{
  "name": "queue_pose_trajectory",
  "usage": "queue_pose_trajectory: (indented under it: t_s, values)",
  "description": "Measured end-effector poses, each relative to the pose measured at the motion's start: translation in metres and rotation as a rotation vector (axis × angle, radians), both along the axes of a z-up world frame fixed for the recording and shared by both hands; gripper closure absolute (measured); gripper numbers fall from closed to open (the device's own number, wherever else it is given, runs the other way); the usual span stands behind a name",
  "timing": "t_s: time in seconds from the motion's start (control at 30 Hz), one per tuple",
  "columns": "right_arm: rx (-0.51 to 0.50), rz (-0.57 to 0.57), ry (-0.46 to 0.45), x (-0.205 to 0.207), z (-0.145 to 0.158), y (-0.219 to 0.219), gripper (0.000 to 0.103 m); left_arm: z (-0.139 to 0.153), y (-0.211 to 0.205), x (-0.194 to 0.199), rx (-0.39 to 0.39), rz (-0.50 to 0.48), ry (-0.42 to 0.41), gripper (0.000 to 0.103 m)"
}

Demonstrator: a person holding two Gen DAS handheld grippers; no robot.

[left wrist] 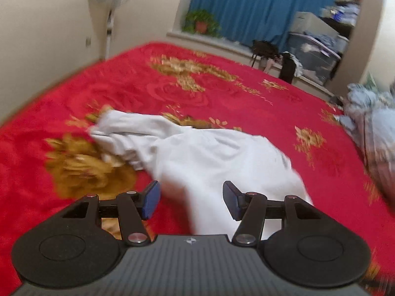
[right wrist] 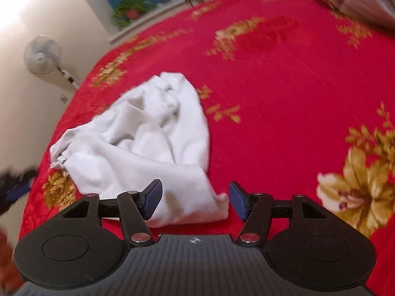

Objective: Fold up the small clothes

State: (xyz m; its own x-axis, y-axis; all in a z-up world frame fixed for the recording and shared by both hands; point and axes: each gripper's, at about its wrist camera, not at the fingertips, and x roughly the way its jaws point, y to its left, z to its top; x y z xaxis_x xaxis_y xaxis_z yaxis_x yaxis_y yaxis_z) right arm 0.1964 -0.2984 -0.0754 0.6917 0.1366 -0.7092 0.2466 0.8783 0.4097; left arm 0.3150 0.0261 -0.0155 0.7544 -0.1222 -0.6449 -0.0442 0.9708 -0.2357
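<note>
Crumpled white garment (right wrist: 138, 133) on red bedspread (right wrist: 284, 93)

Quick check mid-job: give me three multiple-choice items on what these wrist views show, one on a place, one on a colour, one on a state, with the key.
1. Where does the white garment lie?
A. on the red bedspread
B. on the windowsill
C. in a storage bin

2. What colour is the curtain behind the bed?
A. green
B. blue
C. yellow

3. How do the jaws of the right tool stand?
A. clamped on the garment
B. shut with nothing in them
C. open, pressing on nothing

Key: 1 A, the cloth is crumpled on the red cover; 2 B, blue folds hang at the window; 3 C, both pads stand apart, with the garment's corner only behind the gap.
</note>
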Motion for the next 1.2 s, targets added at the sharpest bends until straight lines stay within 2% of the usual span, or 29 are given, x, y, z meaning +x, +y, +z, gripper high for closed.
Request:
queue_pose_trajectory:
  t_s: [0.07, 0.13, 0.2, 0.27, 0.3, 0.33, 0.37, 0.47, 0.53, 0.67, 0.73, 0.8, 0.87, 0.93, 0.97, 1.03, 1.1, 1.2]
  values:
    - [0.029, 0.02, 0.01, 0.0, -0.003, 0.001, 0.042, -0.007, -0.009, 0.034, -0.04, 0.009, 0.03, 0.041]
    - [0.023, 0.036, -0.003, -0.001, -0.001, 0.003, 0.054, -0.017, -0.02, 0.063, -0.081, 0.011, 0.076, 0.041]
    - [0.013, 0.043, -0.004, 0.001, 0.001, 0.004, 0.072, -0.032, -0.03, 0.088, -0.12, -0.001, 0.157, 0.038]
    - [0.025, 0.055, -0.006, 0.003, 0.0, 0.003, 0.085, -0.048, -0.039, 0.101, -0.107, -0.011, 0.219, 0.041]
    - [0.033, 0.063, -0.007, 0.002, -0.001, 0.002, 0.091, -0.054, -0.042, 0.105, -0.059, -0.001, 0.226, 0.062]
    - [0.04, 0.069, -0.014, 0.002, -0.001, 0.001, 0.094, -0.057, -0.042, 0.106, -0.031, -0.001, 0.233, 0.076]
    - [0.044, 0.069, -0.024, 0.001, -0.001, 0.0, 0.095, -0.059, -0.039, 0.105, -0.027, -0.013, 0.244, 0.099]
    - [0.068, 0.051, -0.06, -0.004, 0.004, -0.006, 0.097, -0.042, -0.014, 0.079, -0.082, -0.029, 0.179, 0.099]
    - [0.084, 0.026, -0.104, -0.01, 0.015, -0.012, 0.098, -0.023, 0.006, 0.045, -0.098, -0.06, 0.113, 0.099]
    - [0.093, 0.01, -0.304, -0.043, 0.064, -0.024, 0.099, -0.001, 0.035, -0.062, -0.106, -0.162, 0.04, 0.1]
    - [0.059, 0.035, -0.391, -0.066, 0.087, -0.027, 0.099, -0.007, 0.04, -0.11, -0.172, -0.222, 0.08, 0.1]
    - [-0.005, 0.021, -0.348, -0.08, 0.089, -0.032, 0.099, -0.023, 0.031, -0.154, -0.185, -0.323, 0.174, 0.099]
    - [-0.062, -0.041, -0.162, -0.076, 0.069, -0.039, 0.098, -0.038, 0.026, -0.178, -0.179, -0.395, 0.219, 0.098]
    - [-0.021, -0.155, -0.053, -0.074, 0.054, -0.051, 0.098, -0.042, 0.029, -0.185, -0.133, -0.385, 0.216, 0.098]
    - [-0.025, -0.175, -0.061, -0.075, 0.055, -0.052, 0.097, -0.039, 0.034, -0.182, -0.132, -0.359, 0.206, 0.097]
    - [-0.106, -0.212, -0.139, -0.079, 0.066, -0.048, 0.095, -0.023, 0.044, -0.172, -0.158, -0.321, 0.166, 0.084]
    - [-0.135, -0.224, -0.204, -0.083, 0.071, -0.048, 0.092, -0.004, 0.047, -0.156, -0.129, -0.299, 0.093, 0.071]
    - [-0.074, -0.214, -0.212, -0.075, 0.063, -0.056, 0.086, 0.008, 0.04, -0.113, -0.098, -0.277, 0.073, 0.066]
